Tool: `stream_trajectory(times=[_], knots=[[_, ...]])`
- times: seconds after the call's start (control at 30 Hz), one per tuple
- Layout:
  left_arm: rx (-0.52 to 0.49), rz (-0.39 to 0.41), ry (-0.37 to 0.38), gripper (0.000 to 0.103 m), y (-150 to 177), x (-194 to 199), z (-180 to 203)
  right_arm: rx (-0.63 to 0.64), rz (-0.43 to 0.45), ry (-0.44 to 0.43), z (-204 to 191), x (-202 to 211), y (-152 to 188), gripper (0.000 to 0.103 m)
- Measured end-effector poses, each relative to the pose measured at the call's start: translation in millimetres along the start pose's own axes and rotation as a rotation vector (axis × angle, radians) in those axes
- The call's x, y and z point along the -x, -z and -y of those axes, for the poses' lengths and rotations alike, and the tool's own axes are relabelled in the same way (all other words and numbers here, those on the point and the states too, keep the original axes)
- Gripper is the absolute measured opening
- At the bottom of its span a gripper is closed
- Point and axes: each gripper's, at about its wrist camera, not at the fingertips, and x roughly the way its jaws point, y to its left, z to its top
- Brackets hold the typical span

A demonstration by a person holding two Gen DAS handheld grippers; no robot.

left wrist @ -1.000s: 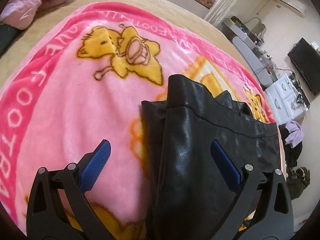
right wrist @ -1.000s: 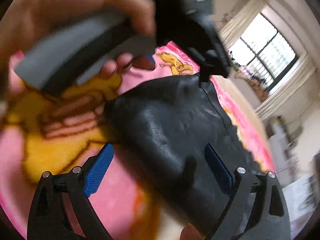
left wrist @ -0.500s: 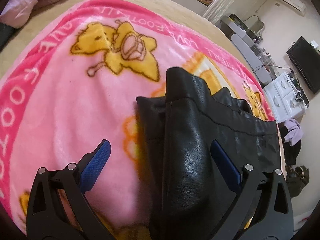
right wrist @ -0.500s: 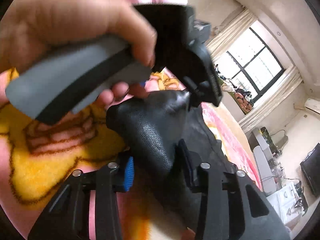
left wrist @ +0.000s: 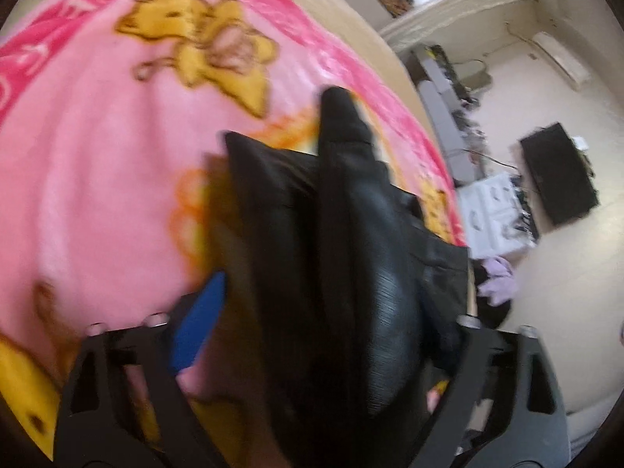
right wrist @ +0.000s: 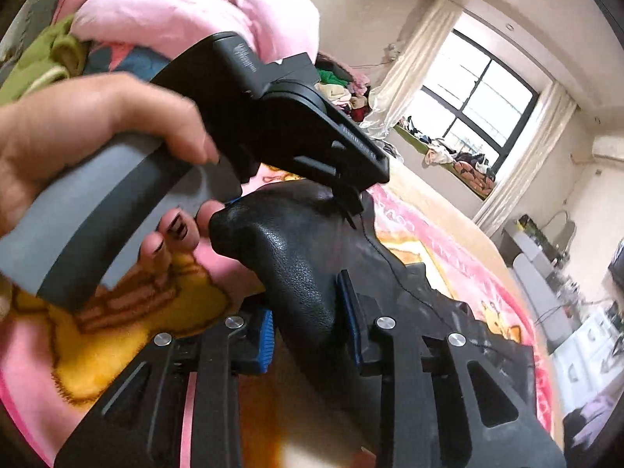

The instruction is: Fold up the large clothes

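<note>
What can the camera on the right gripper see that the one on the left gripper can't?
Only the right wrist view shows the right gripper shut on a fold of the black leather garment, the person's hand holding the left gripper's handle, a pink clothes pile and the window. Only the left wrist view shows the television and the left gripper's blue pads either side of the garment. Both show the pink cartoon blanket.

Daylight enters a large dark-framed window point(right wrist: 474, 105) with pale cream curtains point(right wrist: 522, 163); cream walls point(left wrist: 507, 89), a black flat screen point(left wrist: 557, 177) at right, above white drawers point(left wrist: 493, 220)
</note>
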Motion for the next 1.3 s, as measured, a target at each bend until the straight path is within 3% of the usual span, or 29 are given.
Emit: stream_trajectory(times=[0.07,0.17,0.5,0.87,1.13,1.3], knots=[[-0.026,0.021,-0.009,0.056,4.1,2.9,13.0,-0.031,0.015,-0.002,4.9,8.2,-2.5,0.026],[-0.070,0.063,-0.023,0.051,10.5,11.4,35.1,-0.055,0.046,-0.007,17.9,18.4,-1.7,0.025],[-0.225,0.128,-0.077,0.051,22.3,23.2,125.3,-0.172,0.124,0.029,69.6,63.6,2.5,0.023],[-0.418,0.132,-0.111,0.053,53.3,-2.9,227.3,-0.384,0.181,0.057,134.5,117.4,39.8,0.021],[-0.476,0.090,-0.135,0.059,70.3,-42.1,268.3,-0.541,0.148,0.034,176.0,128.5,78.1,0.020],[-0.458,0.054,-0.115,0.063,76.0,-68.9,281.7,-0.663,0.122,-0.008,197.6,126.0,107.7,0.020]])
